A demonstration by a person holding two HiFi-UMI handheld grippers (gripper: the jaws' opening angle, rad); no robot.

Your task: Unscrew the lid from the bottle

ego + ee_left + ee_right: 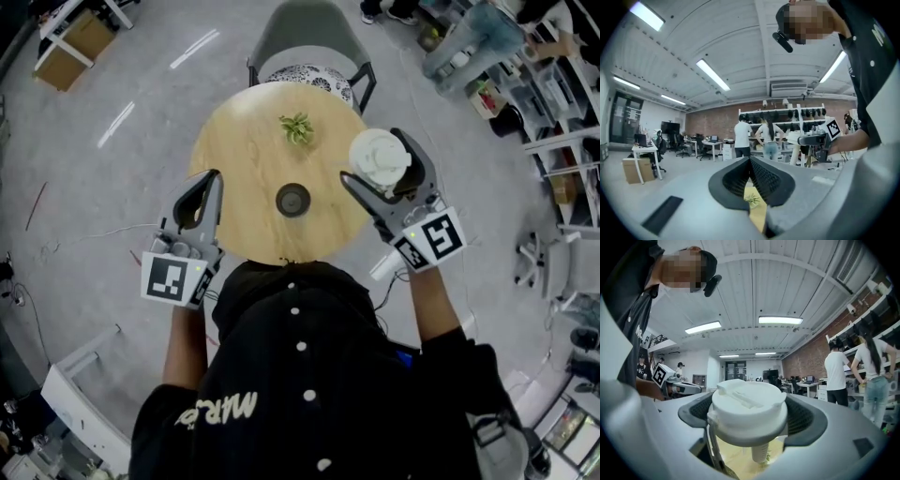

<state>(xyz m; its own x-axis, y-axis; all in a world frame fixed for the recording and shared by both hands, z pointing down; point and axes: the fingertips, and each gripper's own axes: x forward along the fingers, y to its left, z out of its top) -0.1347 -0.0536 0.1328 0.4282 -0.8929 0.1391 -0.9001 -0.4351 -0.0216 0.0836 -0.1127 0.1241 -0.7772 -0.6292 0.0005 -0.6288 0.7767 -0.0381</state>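
Right gripper view: white lid (749, 406) sits clamped between the right tongs (753, 417).

White round lid (379, 157) aloft, off; dark bottle (292, 199) upright, uncapped, lower-left.

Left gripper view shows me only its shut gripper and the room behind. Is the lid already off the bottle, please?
Observer: Yes. The right gripper is shut on the white lid, apart from the bottle.
Operator: Where is the bottle?
Observer: The bottle stands alone near the middle of the round table; from above it shows as a dark ring.
Operator: Does anything hang from the lid?
Observer: A short white tube points down from its underside.
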